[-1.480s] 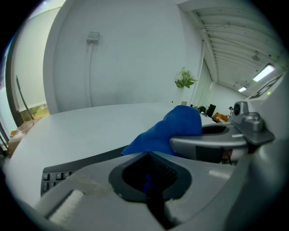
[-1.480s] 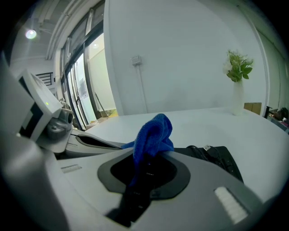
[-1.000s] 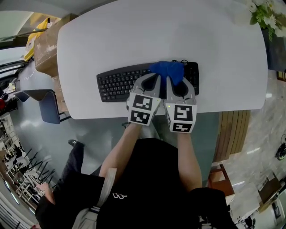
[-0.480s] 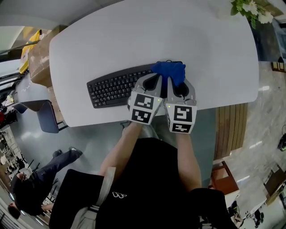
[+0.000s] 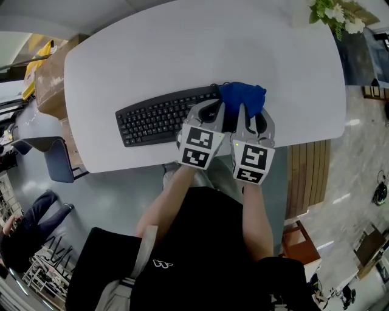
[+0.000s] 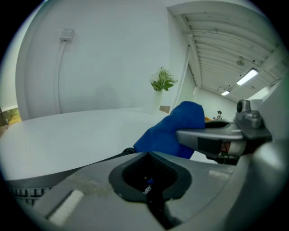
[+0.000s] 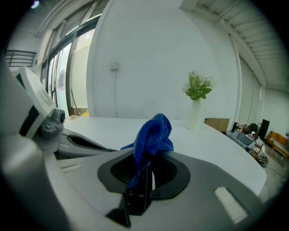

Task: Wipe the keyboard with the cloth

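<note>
1. Where the black keyboard [image 5: 161,121] ends on the right, the blue cloth [image 5: 242,97] sits bunched over its keys, with the right tongs [image 5: 246,115] clamped on a fold of it.
2. Just beside them, the left tongs [image 5: 209,114] hang over the keyboard, jaws together with nothing between them.
3. The keyboard lies near the front edge of the white worktop [image 5: 182,48].
4. A flower vase [image 5: 337,15] stands at the worktop's far right corner, and a cardboard box [image 5: 48,79] sits off its left edge.

Right gripper [image 7: 141,182] jaws clamped on blue cloth [image 7: 153,134]; white table [image 7: 214,140] beyond.
</note>
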Tool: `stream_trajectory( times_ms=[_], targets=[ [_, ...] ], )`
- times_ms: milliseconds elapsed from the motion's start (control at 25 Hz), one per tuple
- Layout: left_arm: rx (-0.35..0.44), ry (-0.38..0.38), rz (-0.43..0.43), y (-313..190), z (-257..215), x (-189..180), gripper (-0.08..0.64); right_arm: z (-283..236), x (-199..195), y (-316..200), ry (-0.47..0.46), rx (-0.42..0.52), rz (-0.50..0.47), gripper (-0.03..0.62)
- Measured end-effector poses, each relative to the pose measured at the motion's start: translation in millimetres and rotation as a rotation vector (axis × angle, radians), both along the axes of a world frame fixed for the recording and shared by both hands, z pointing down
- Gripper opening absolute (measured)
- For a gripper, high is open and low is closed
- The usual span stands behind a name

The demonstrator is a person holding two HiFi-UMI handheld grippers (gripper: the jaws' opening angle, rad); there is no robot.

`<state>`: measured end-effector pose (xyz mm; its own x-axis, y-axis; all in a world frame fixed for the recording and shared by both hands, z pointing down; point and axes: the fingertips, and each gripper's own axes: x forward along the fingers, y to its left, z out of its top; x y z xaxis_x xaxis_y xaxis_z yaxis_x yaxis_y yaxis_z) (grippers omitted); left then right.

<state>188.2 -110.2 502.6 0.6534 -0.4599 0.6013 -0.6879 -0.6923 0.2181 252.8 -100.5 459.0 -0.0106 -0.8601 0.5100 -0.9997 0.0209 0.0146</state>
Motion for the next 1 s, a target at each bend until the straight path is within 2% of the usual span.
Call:
stream_trajectory(
  times_ms=[120, 240, 360, 480, 640, 760, 1000],
  targets=[
    [0.012, 0.014, -0.038, -1, -5, -14, -0.003, -17, -7, -2, 0.013, 0.039, -0.023, 0.074],
    [0.036, 0.024, -0.089, -3, -13, -36, -0.003, -41, -30, -9, -0.001, 0.104, -0.083, 0.074],
    [0.071, 0.026, -0.164, -7, -22, -69, -0.003, -58, -69, -16, -0.031, 0.147, -0.169, 0.074],
    [0.103, 0.015, -0.267, -8, -34, -121, -0.003, -66, -123, -21, -0.072, 0.161, -0.273, 0.074],
    [0.110, -0.021, -0.440, 3, -36, -216, -0.003, -63, -219, -15, -0.126, 0.147, -0.452, 0.074],
    [0.094, -0.061, -0.538, 24, -28, -280, -0.003, -48, -282, 2, -0.168, 0.116, -0.554, 0.074],
    [0.040, -0.110, -0.626, 57, -12, -351, -0.003, -22, -360, 29, -0.225, 0.035, -0.655, 0.074]
  ],
)
